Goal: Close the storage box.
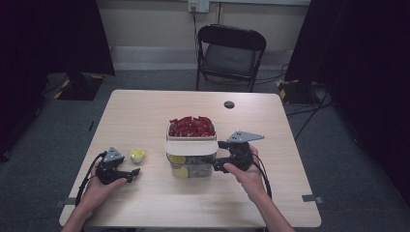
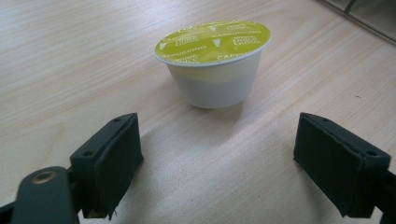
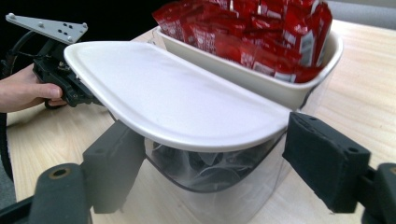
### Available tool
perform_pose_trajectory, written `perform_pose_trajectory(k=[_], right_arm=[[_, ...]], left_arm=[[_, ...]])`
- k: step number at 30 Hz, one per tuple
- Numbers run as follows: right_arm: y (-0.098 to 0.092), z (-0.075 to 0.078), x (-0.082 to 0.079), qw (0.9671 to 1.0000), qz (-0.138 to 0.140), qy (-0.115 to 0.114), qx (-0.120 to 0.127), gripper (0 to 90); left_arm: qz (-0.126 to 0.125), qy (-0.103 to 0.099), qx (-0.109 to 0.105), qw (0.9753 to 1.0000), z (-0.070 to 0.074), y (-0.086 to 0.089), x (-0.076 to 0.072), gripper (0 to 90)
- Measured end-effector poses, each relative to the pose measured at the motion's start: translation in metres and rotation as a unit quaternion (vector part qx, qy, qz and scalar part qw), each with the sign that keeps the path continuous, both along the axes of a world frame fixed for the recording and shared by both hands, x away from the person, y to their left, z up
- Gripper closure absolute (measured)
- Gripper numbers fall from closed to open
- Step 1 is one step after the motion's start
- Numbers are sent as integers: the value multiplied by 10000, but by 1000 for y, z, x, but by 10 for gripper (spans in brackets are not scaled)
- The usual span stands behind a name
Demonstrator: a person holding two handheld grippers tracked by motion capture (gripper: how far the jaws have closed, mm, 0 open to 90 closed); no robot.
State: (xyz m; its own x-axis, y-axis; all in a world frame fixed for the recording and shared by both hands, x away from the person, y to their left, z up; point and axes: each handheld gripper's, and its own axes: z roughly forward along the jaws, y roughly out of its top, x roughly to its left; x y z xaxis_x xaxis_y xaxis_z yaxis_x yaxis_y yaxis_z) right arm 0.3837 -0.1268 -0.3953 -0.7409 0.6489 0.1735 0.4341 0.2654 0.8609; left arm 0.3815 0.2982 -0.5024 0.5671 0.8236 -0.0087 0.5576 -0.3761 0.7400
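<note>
Red sachets (image 1: pixel 191 126) heaped in white tray (image 3: pixel 261 79) atop clear bin (image 3: pixel 224 186); both grippers' fingers released.

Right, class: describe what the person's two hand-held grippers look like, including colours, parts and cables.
Both the left gripper and the right gripper are black, each topped by a grey three-cornered plate with small holes. Their fingers are blocky black pads on black arms with a brass-coloured rivet. Black cables loop back along bare forearms.
</note>
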Motion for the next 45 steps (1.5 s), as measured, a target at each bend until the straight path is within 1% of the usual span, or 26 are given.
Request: perform_pose_trajectory(k=[4,8,11,15,23,34,36,38,40,45], right_arm=[[0,-4,0,10000,-14,43,23,193],[-1,-8,-3,10000,23,69,-14,188],[-2,-12,-6,10000,45,84,-1,193],[-1,-21,-7,9997,83,191,-97,190],[-2,-29,-7,9996,60,263,-118,199],[-3,-42,-7,9989,-8,387,-271,203],[-4,-43,-7,9991,-44,356,-243,204],[-4,-45,-6,9989,-68,355,-283,206],[-5,-47,-6,9987,-78,410,-280,203],[-5,-49,-6,9986,-86,423,-315,202]], left_arm=[[-7,-14,22,10000,0,0,0,145],[3,-3,-2,10000,0,0,0,145],[-7,-13,23,10000,0,0,0,145],[-3,-4,7,10000,0,0,0,145],[-7,-14,20,10000,0,0,0,145],[0,-1,1,10000,0,0,0,145],[-1,-1,3,10000,0,0,0,145],[-1,-2,4,10000,0,0,0,145],[-6,-5,12,10000,0,0,0,145],[-9,-13,23,10000,0,0,0,145]])
